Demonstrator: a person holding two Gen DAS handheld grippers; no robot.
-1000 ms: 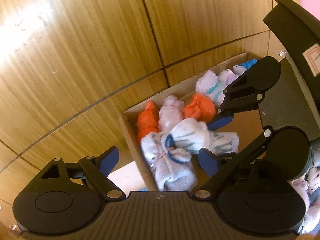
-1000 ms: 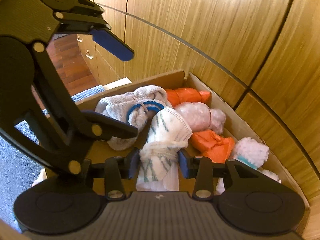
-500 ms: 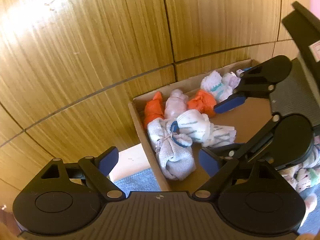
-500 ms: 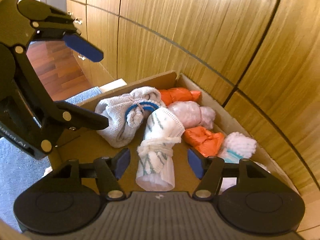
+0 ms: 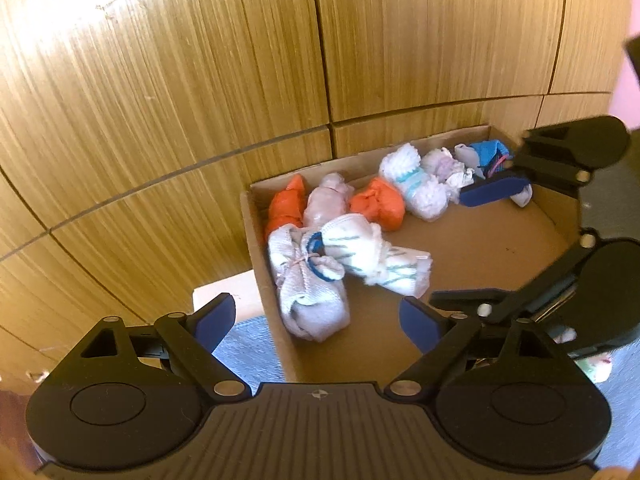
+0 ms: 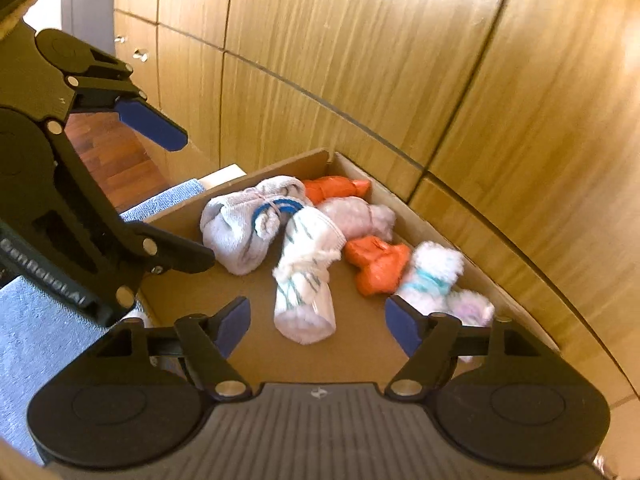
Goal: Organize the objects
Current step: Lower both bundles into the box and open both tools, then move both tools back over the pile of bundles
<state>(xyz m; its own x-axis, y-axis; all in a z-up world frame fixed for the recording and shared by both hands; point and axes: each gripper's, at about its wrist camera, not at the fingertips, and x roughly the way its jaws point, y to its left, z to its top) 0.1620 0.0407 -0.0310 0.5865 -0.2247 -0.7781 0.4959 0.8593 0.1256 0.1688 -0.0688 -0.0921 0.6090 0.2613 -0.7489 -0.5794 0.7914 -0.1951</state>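
Note:
A cardboard box [image 5: 256,240] [image 6: 280,164] stands against a wooden wall and holds several rolled sock bundles. A white roll with green stripes [image 5: 376,258] [image 6: 306,280] lies loose on the box floor beside a grey-white roll with a blue band [image 5: 308,280] [image 6: 244,228]. Two orange rolls [image 5: 376,204] [image 6: 376,264], a pink roll [image 5: 326,204] and a white-teal roll [image 5: 420,184] [image 6: 430,276] lie along the back. My left gripper [image 5: 316,320] is open and empty above the box's left wall. My right gripper [image 6: 316,320] is open and empty above the striped roll.
Wooden cabinet panels [image 5: 200,80] rise behind the box. A blue-grey rug [image 6: 36,320] lies under the box, with dark wood floor [image 6: 116,160] beyond. More small sock bundles [image 5: 596,368] lie on the rug at the right, behind the right gripper.
My right gripper let go of the striped roll, opened wide and pulled back and up. The roll now lies on the box floor. My left gripper also drew back from the box.

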